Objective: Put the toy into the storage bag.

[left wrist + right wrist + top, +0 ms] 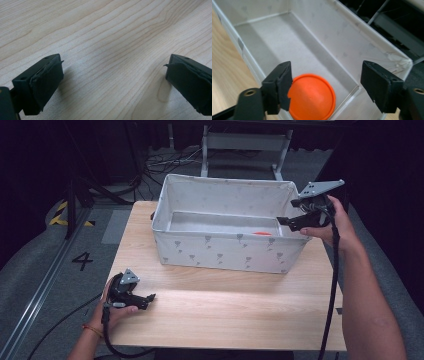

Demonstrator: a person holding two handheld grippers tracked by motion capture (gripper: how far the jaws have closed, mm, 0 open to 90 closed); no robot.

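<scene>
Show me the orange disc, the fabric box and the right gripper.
orange disc (312,96): right gripper view, middle of its top face.
fabric box (225,252): high view, near wall.
right gripper (325,83): right gripper view, midway between fingertips.

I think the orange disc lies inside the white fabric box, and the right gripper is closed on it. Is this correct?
Not quite. The orange disc does lie inside the white fabric box, but the right gripper is open above it, not gripping it; the right gripper view shows this.

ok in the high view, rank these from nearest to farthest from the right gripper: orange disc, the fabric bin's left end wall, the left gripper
1. orange disc, on the bin floor at its right end, just below the right gripper
2. left end wall of the fabric bin, across the bin
3. left gripper, at the table's near left edge
</scene>
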